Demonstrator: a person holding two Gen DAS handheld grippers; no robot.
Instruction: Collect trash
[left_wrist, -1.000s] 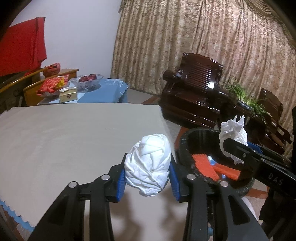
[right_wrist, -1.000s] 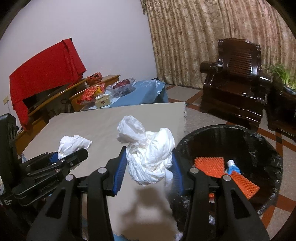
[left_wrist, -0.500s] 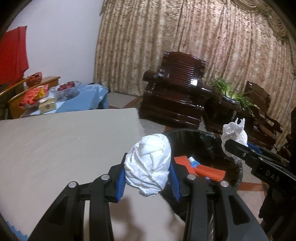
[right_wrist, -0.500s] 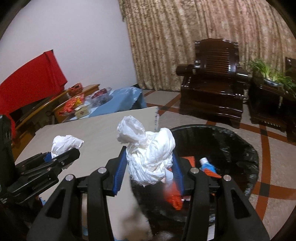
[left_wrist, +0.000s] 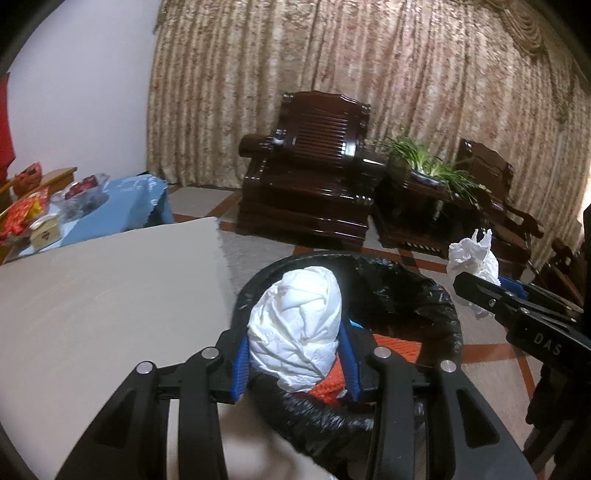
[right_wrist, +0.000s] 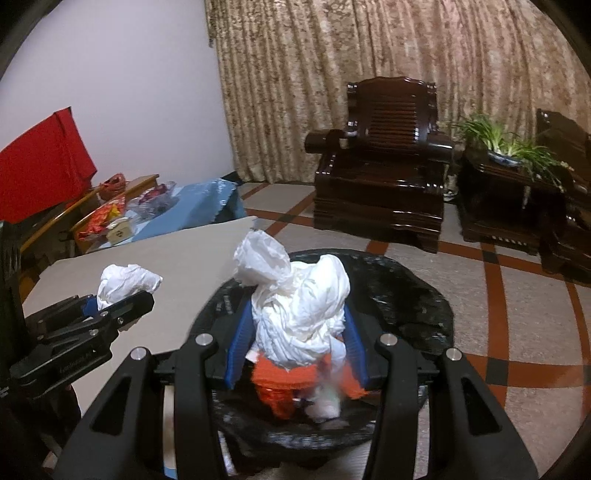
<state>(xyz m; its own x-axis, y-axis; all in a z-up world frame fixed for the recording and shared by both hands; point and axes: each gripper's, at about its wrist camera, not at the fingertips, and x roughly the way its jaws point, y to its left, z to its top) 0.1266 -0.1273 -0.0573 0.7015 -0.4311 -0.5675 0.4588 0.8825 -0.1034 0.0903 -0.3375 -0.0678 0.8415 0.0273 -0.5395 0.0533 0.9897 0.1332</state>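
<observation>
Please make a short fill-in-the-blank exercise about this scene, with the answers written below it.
1. Each hand-held gripper, left and right, holds a crumpled white ____.
2. The trash bin is lined with a ____ bag.
3. Inside the bin lies an ____ net.
4. The far table wears a ____ cloth.

Answers: tissue; black; orange; blue

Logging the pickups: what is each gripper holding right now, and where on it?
Left gripper: a crumpled white tissue wad, pinched across its middle. Right gripper: a bigger crumpled white paper wad, gripped at its lower sides.
</observation>
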